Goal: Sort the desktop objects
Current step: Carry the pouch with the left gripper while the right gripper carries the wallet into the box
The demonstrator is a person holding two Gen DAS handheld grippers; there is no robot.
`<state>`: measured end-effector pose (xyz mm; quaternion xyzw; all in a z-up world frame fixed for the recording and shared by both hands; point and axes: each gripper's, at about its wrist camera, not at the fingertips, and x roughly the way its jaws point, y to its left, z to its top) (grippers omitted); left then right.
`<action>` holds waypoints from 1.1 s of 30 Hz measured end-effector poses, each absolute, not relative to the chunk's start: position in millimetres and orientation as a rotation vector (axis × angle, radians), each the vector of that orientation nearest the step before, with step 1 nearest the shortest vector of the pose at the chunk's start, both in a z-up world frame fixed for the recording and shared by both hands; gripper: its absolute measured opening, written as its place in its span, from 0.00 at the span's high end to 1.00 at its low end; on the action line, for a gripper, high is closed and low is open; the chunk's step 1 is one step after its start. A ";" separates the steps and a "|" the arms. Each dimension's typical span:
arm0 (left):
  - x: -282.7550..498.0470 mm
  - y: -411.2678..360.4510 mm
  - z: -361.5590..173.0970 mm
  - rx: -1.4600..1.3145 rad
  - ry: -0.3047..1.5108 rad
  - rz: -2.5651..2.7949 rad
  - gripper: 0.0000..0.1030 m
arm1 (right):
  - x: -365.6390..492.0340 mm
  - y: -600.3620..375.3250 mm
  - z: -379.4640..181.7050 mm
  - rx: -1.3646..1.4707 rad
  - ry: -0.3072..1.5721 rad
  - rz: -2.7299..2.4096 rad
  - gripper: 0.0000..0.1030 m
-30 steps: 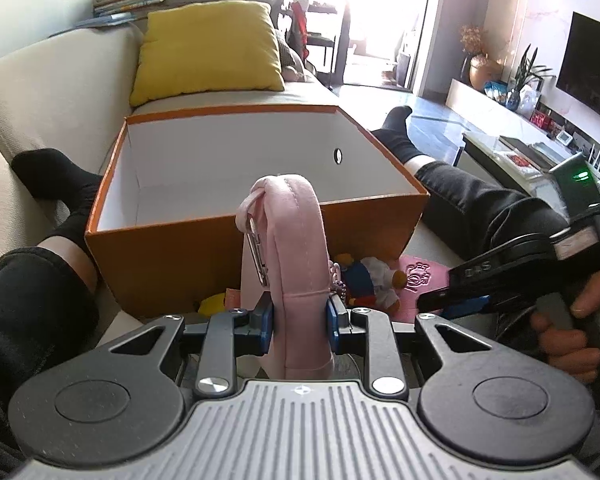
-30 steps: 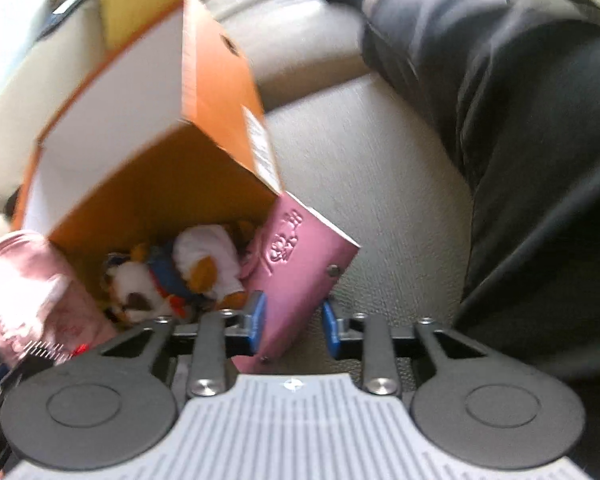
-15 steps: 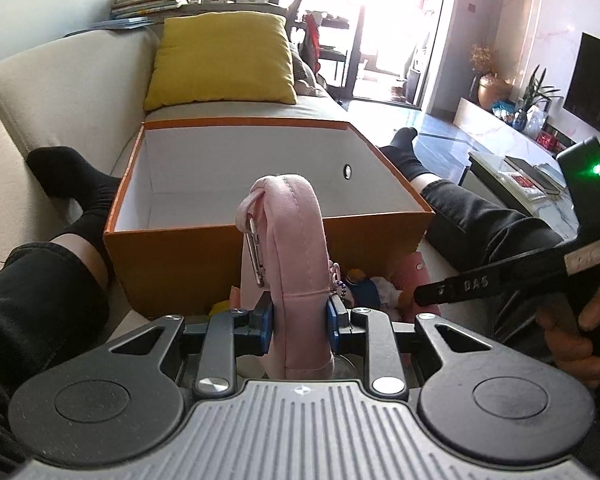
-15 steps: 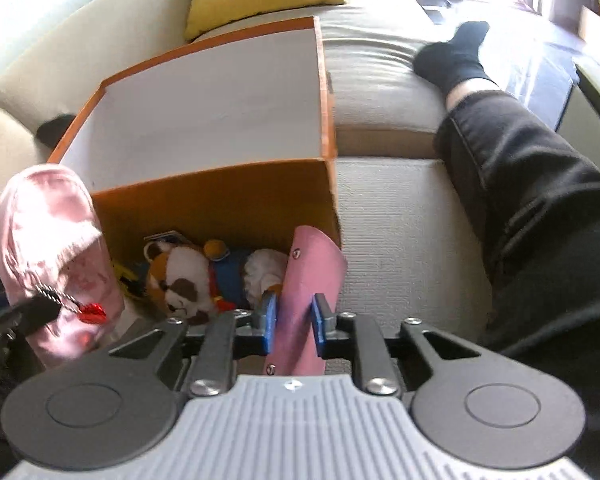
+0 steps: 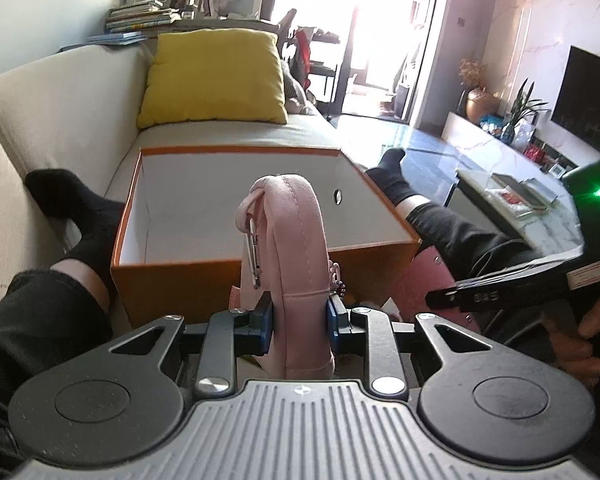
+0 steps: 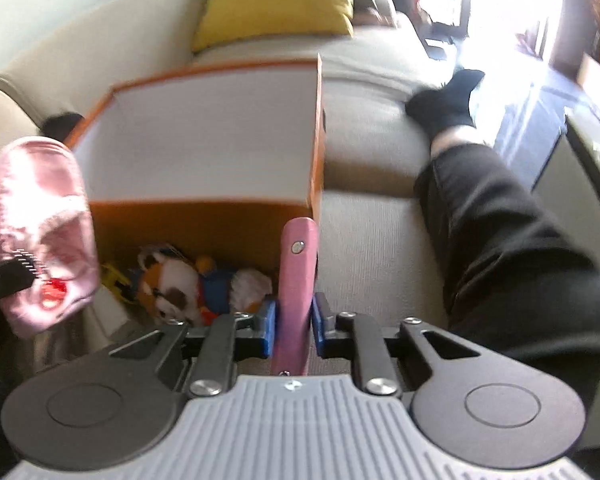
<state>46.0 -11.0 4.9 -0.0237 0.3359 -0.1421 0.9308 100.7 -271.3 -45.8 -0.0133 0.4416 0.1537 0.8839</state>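
Judging from how things lay, the sorting had barely begun: the orange box (image 5: 260,276) on the beige sofa (image 5: 60,92) showed only its bare white inside, with nothing visible in it. Two items were already lifted, however. The left gripper (image 5: 299,317) was clenched on a pink padded pouch (image 5: 296,240) with a small silver carabiner (image 5: 252,256) at its side, held upright just near of the box's front wall. The right gripper (image 6: 294,326) had a flat pink snap-button case (image 6: 298,276) between its blue pads, the jaws closing on it and pressing its sides, close to the box's near right corner.

Left on the sofa, against the near side of the box, were a plush toy in a blue outfit (image 6: 188,286) and a yellow object (image 6: 118,278), partly hidden. Both carried items probably needed to go over the front wall and be dropped inside, then the remaining toys collected.
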 end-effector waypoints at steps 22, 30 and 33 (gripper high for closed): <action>132.0 54.7 74.2 -0.157 0.690 -0.347 0.74 | 173.0 -191.4 41.4 0.126 0.739 0.625 0.82; 184.2 69.5 23.8 -0.186 0.887 -0.333 0.74 | 213.5 -156.6 -12.3 0.170 0.889 0.616 0.81; 202.8 66.8 0.1 -0.188 1.003 -0.343 0.74 | 222.6 -146.4 -31.7 0.175 0.945 0.606 0.81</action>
